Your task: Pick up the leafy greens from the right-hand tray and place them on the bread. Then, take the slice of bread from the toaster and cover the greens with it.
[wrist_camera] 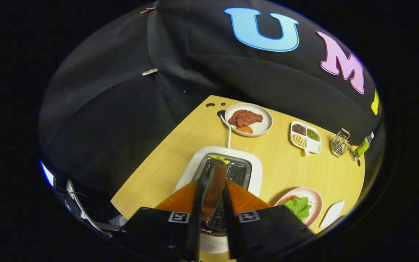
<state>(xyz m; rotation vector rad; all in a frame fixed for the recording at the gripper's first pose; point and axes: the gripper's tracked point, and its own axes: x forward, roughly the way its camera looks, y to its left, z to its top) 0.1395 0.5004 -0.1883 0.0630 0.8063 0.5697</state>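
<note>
My gripper (215, 176) is shut on a brown slice of bread (212, 191), held edge-on between both fingers just above the slots of the white toaster (202, 160). An orange-brown surface spreads out on both sides behind the fingers; I cannot tell what it is. To the right of the fingers, the leafy greens (298, 207) lie on a pale slice of bread on a pink plate (313, 193).
A small white tray (333, 213) lies right of the pink plate. Beyond the toaster are its white cable (229, 134), a plate of meat and tomato (264, 125), a divided dish of beans (315, 145), a wire basket (341, 142) and a green bottle (361, 148).
</note>
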